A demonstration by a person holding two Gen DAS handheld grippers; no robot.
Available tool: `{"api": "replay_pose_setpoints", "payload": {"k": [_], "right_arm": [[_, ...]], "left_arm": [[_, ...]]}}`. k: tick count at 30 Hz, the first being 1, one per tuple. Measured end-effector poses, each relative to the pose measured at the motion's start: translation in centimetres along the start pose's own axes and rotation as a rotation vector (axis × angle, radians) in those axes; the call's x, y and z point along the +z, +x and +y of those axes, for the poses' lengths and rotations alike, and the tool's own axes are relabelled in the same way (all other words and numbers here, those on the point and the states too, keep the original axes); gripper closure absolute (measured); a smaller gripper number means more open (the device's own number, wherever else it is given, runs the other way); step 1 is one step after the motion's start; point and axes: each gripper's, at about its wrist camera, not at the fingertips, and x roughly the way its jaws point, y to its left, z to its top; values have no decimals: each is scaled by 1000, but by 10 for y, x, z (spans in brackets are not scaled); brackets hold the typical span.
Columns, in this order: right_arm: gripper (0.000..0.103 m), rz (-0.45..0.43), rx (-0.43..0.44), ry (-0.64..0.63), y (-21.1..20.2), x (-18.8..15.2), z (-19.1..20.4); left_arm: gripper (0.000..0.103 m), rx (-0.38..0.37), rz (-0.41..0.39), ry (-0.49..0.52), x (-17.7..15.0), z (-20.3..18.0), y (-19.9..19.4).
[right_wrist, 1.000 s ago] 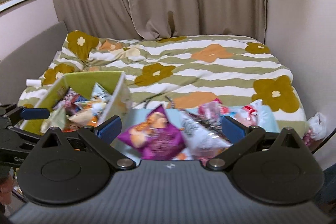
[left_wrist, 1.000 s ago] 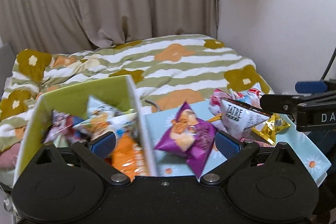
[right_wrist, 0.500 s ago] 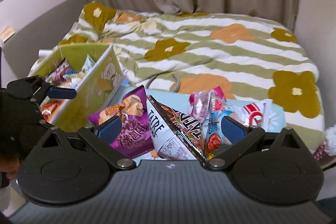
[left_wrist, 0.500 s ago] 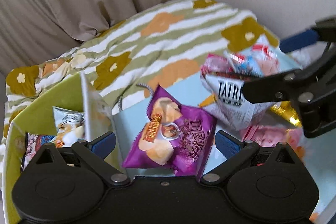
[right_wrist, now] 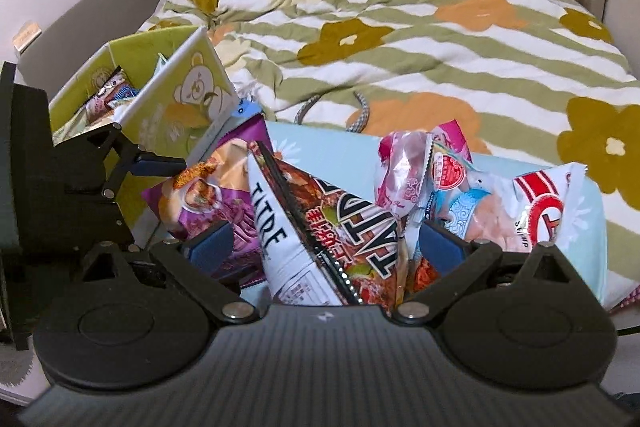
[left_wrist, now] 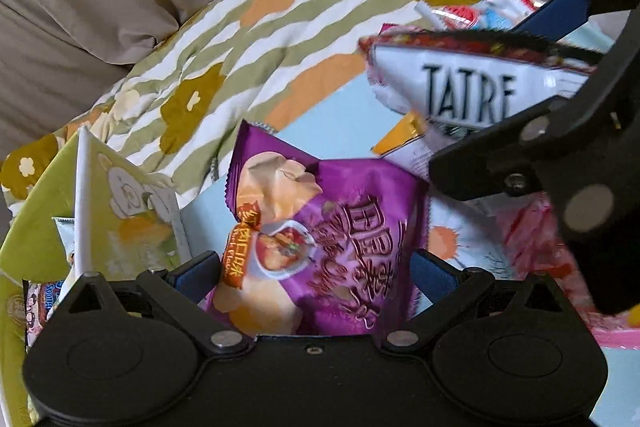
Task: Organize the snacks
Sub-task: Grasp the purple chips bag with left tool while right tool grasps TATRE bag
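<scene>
Left hand-held gripper [left_wrist: 314,277] spread wide, purple bag [left_wrist: 320,227] between its pads, not pinched | right hand-held gripper [right_wrist: 324,245] likewise wide open around TATRE bag [right_wrist: 320,227] (no squeeze visible) | both bags lie on blue tray [right_wrist: 336,147] atop bed [right_wrist: 440,47] | green box [right_wrist: 176,99] of snacks just left.

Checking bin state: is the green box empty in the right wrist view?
No. The green box already holds several snack packets, visible through its open top beside the left gripper.
</scene>
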Motion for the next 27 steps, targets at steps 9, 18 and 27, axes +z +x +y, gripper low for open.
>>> {"api": "replay_pose_setpoints", "payload": {"k": [9, 18, 27], "right_arm": [[0, 25, 33, 20, 12, 0, -5], [0, 58, 80, -17, 25, -2, 0], [0, 89, 80, -62, 39, -7, 3]], "left_arm": [[7, -12, -18, 9, -4, -3, 0], [26, 0, -28, 3, -10, -10, -15], [32, 10, -16, -35, -14, -10, -26]]}}
